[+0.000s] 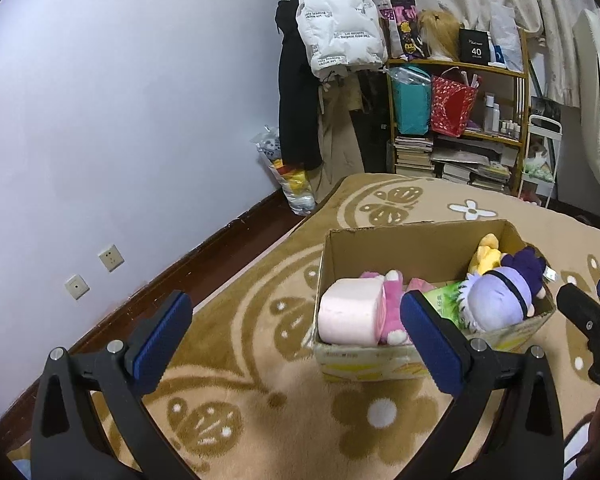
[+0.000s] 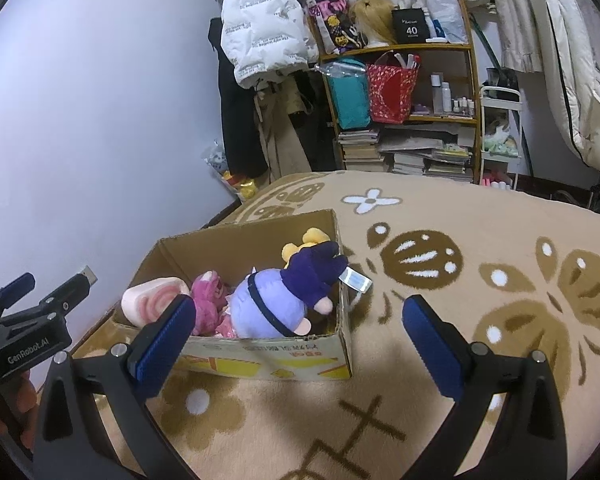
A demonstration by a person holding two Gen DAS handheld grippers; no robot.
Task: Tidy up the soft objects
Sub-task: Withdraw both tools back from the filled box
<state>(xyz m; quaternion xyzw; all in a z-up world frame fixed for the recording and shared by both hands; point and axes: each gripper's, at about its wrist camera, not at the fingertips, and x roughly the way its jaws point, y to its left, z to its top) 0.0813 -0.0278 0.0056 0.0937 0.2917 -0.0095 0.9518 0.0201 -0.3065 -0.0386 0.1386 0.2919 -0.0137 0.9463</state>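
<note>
Left wrist view gives me the cardboard box (image 1: 416, 248) on the patterned rug (image 1: 240, 380), with a pink roll cushion (image 1: 350, 312) at its near left corner and a green packet (image 1: 446, 300) that the right wrist view hides behind the purple doll (image 2: 268, 308). My left gripper (image 1: 292, 334) is spread wide and holds nothing, its right finger covering part of the pink bear (image 1: 392, 304). My right gripper (image 2: 298, 334) is likewise wide open and empty, hovering over the box's near right corner. A yellow toy (image 2: 304, 242) is mostly buried at the back. Open rug lies right of the box; the wall (image 1: 120, 120) and a wooden shelf (image 2: 474, 80) bound the far side.
</note>
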